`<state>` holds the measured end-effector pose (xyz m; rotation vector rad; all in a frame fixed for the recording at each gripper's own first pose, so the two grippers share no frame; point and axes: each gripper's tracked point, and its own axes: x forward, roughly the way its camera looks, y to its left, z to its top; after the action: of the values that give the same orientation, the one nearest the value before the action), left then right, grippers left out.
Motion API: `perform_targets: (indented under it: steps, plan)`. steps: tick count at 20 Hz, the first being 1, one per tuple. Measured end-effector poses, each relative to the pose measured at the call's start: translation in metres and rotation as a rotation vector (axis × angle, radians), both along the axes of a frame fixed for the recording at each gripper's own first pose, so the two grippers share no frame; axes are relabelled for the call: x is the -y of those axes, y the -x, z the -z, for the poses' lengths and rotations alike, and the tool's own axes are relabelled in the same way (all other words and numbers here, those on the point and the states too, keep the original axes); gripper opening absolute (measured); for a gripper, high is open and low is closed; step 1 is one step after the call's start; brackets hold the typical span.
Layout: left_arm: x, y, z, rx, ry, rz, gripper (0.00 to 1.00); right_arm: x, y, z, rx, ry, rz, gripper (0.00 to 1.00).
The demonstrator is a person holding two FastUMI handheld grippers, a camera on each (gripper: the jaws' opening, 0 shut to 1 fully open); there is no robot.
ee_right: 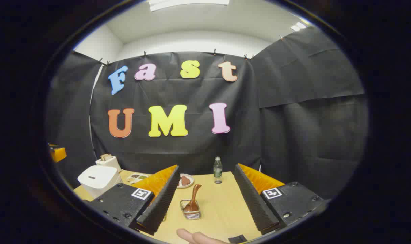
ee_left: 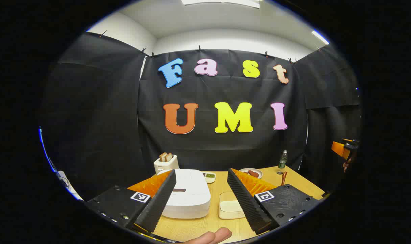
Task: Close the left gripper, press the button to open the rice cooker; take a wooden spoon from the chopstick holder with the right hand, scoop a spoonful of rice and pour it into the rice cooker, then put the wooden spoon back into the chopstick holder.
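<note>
Behind the wooden table [ee_right: 222, 200], black cloth hangs, while both the left gripper [ee_left: 200, 200] and right gripper [ee_right: 205, 198] are spread wide, the closed rice cooker [ee_left: 188, 196] ahead, and the light, stiff wooden spoon [ee_right: 193, 200] in its holder [ee_right: 191, 213] probably best pinched by its upright handle.

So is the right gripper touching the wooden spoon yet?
Apart. In the right gripper view the right gripper is open, and the wooden spoon stands in the chopstick holder between the fingers, with bare table either side.
</note>
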<state>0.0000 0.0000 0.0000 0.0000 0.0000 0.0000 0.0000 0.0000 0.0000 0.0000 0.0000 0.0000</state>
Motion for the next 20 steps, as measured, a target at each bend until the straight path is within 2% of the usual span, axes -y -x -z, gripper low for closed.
perform_targets:
  steps: [5,14,16,17,18,20]
  plan:
    - [-0.008,-0.001,0.003,-0.006,0.0,-0.014,0.96,0.0,0.003,-0.008,0.022,0.017,0.016,1.0]
    - [-0.021,-0.01,0.003,0.018,-0.025,-0.047,0.96,-0.008,0.005,-0.007,0.042,0.029,-0.008,1.0]
    - [-0.018,-0.015,0.004,0.02,-0.024,-0.017,0.96,-0.008,0.003,-0.003,0.037,0.037,-0.007,1.0]
    - [-0.017,-0.018,0.007,0.008,-0.015,-0.004,1.0,-0.008,0.002,-0.003,0.039,0.037,-0.009,1.0]
    - [-0.02,-0.022,0.01,0.0,-0.002,0.0,0.77,-0.007,0.0,-0.002,0.044,0.034,-0.008,1.0]
    - [-0.022,-0.03,0.015,-0.019,0.023,0.002,0.69,-0.003,-0.004,0.001,0.048,0.021,-0.007,1.0]
